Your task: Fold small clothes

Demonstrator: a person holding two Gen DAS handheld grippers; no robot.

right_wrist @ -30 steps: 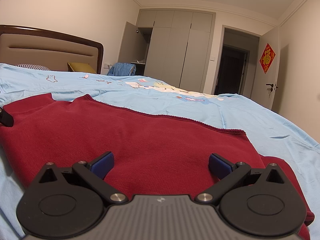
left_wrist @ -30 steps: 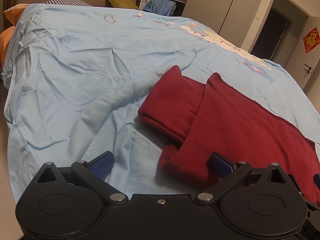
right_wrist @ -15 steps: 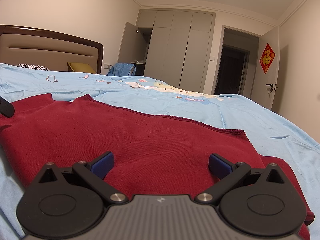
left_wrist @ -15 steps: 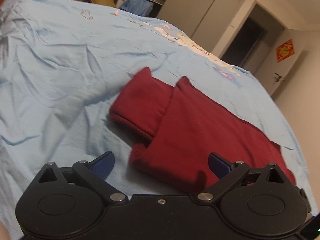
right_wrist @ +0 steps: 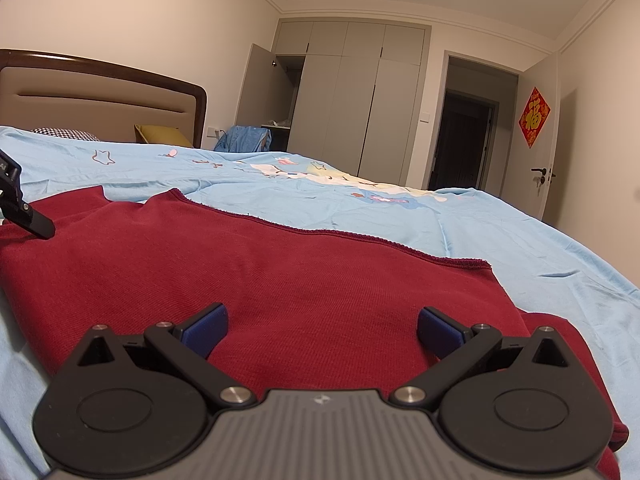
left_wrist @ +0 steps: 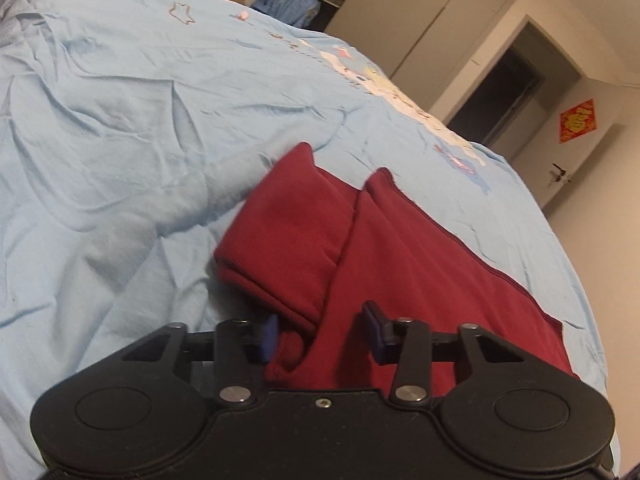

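2 grippers at the red garment (right_wrist: 280,280) on the bed (left_wrist: 120,120): left gripper (left_wrist: 320,336) half-closed around its folded near corner, grip unconfirmed, right gripper (right_wrist: 320,330) spread wide above it; soft, limp knit, best pinched at edges.

A dark red knit garment (left_wrist: 420,264) is spread flat on a light blue bed sheet (left_wrist: 120,120). A sleeve (left_wrist: 288,232) is seen folded inward at the garment's left end, so that a doubled layer is formed there with a rounded, thick fold along its near edge. The far edge is finished with a narrow ribbed hem that runs in a straight line across the sheet. In the right wrist view the body of the garment (right_wrist: 280,280) is shown lying smooth and mostly unwrinkled, and a further lobe of the fabric is seen at its right end.
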